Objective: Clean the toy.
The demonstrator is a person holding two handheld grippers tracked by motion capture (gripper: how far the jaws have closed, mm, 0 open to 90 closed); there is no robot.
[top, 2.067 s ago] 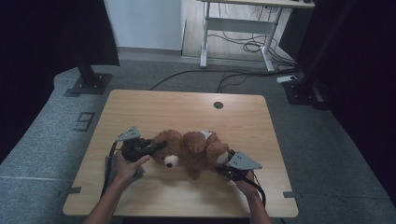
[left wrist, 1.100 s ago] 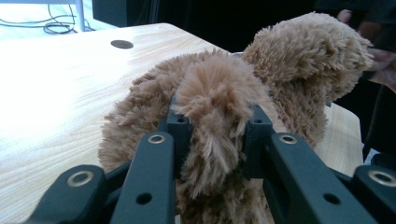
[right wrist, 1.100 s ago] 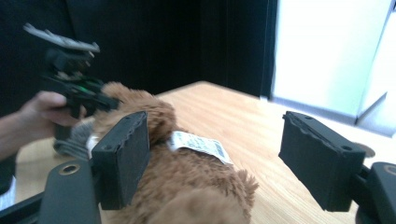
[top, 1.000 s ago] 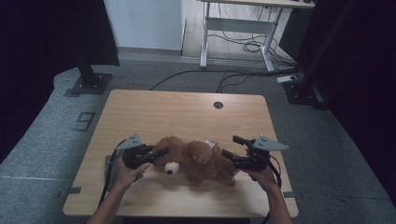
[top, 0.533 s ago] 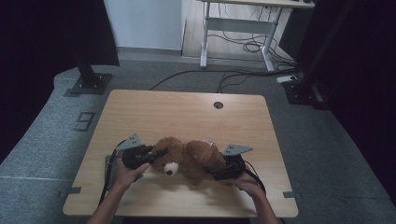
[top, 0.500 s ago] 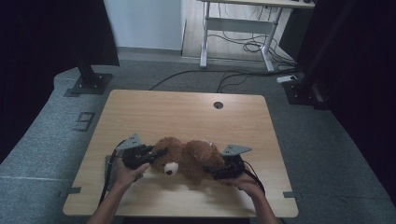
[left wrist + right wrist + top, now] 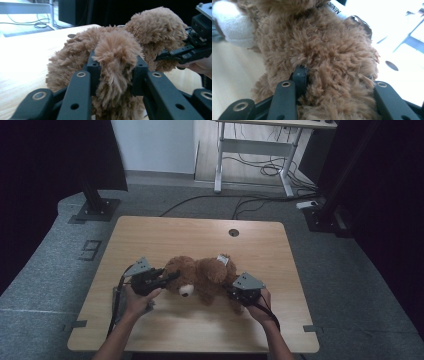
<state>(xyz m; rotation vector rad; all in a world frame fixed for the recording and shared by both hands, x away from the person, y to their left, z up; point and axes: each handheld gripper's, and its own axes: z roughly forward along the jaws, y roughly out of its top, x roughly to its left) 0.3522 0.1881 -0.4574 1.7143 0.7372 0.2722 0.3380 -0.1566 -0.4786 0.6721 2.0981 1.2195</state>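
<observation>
A brown plush teddy bear (image 7: pixel 202 276) lies on the wooden table (image 7: pixel 150 235), its white muzzle (image 7: pixel 186 291) toward the near edge. My left gripper (image 7: pixel 167 277) is at the bear's head end, and in the left gripper view (image 7: pixel 115 68) its jaws pinch a tuft of fur; they have just been opening a little, with the fur still pressed between them. My right gripper (image 7: pixel 231 292) is at the bear's other end. Its jaws (image 7: pixel 334 81) have just been closing and now squeeze a thick fold of the bear's fur. A white tag (image 7: pixel 337 7) sticks out of the bear.
A round cable hole (image 7: pixel 233 232) sits near the table's far edge. Beyond the table stand a white desk frame (image 7: pixel 250 150) with floor cables, and black stand bases at the far left (image 7: pixel 95 210) and far right (image 7: pixel 325 217).
The right gripper came down and leftward from beside the bear onto its right end and closed on the fur. The left gripper stayed at the head end, and the bear barely shifted.
</observation>
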